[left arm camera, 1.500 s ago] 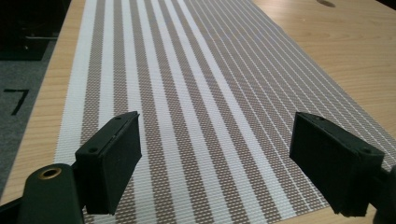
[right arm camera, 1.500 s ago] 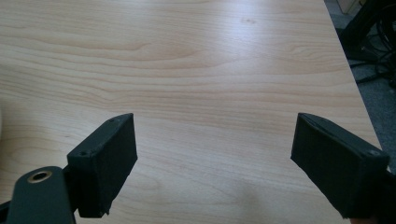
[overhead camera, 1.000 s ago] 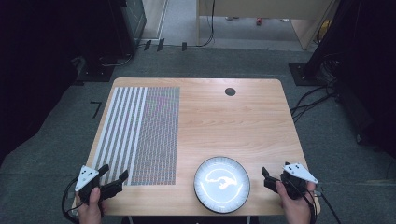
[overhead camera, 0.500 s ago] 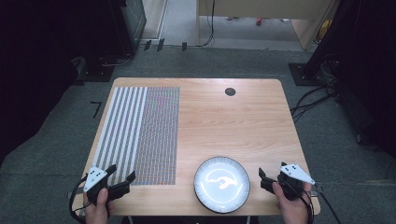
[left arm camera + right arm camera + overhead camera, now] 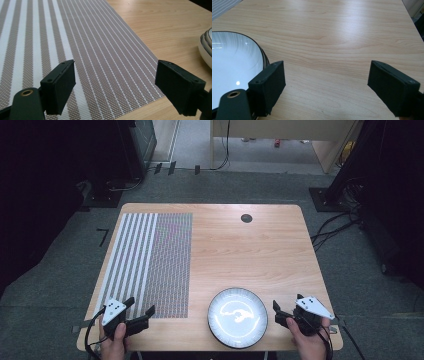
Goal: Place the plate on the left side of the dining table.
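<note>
- Tongs first: we held the left tongs (image 5: 141, 312) over the near edge of the worktop (image 5: 260, 255), jaws standing wide apart with nothing between them.
- In the left gripper view, we saw the striped placemat (image 5: 82, 57) lying flat just ahead of and beneath those tongs (image 5: 115, 87), its near corner under the gap between the jaws.
- We kept the right tongs (image 5: 279, 312) wide apart too, holding nothing, low over bare wood at the near right corner.
- The plate (image 5: 237, 317) sat just to the left of the right tongs, between the two pairs, close to the jaw tip; we could not tell whether they touched.
- In the right gripper view, the plate's dark rim (image 5: 263, 56) ran just behind the left jaw of those tongs (image 5: 325, 87).
- A small dark round spot (image 5: 246, 218) lay far ahead of both tongs.
</note>
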Tool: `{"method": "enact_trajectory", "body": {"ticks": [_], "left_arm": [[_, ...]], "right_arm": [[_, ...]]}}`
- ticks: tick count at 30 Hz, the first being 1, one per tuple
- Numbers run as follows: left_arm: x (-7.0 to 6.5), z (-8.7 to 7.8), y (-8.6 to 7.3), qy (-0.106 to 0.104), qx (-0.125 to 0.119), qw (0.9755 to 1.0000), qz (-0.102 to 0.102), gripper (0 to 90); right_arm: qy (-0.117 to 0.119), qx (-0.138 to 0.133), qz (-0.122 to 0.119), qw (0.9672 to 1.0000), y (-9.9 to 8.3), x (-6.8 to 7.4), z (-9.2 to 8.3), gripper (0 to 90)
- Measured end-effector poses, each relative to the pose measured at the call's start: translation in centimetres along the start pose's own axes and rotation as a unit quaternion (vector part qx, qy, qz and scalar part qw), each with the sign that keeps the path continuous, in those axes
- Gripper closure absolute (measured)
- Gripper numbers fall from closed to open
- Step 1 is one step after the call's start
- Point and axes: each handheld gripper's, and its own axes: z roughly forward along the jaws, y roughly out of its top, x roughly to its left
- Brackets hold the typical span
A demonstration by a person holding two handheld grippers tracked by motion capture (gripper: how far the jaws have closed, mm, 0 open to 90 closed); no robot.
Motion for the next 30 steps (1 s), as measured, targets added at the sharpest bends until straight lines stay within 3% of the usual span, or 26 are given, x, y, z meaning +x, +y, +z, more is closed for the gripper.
{"method": "enact_trajectory", "body": {"ticks": [9,14,21,27,30], "left_arm": [[-1.0,0.5,0.0,-0.009,0.006,0.9999,0.006,16.5],[-1.1,0.5,0.0,-0.015,0.007,0.9998,0.006,16.4],[-1.8,0.8,0.0,-0.015,0.011,0.9997,0.016,14.3],[-2.1,1.3,0.1,-0.038,0.027,0.9988,0.016,14.3],[-2.5,1.5,0.1,-0.035,0.026,0.9989,0.015,14.2]], "right_arm": [[0.01,-0.006,0.007,0.9999,0.2,0.7,-0.1,15.6],[-0.002,-0.004,0.011,0.9999,0.2,1.2,-0.1,19.2],[0.001,0.0,0.008,1.0,0.2,2.0,0.0,20.6],[0.004,0.002,0.005,1.0,0.1,2.6,0.1,21.7],[0.004,0.003,0.004,1.0,0.1,2.8,0.2,22.7]]}}
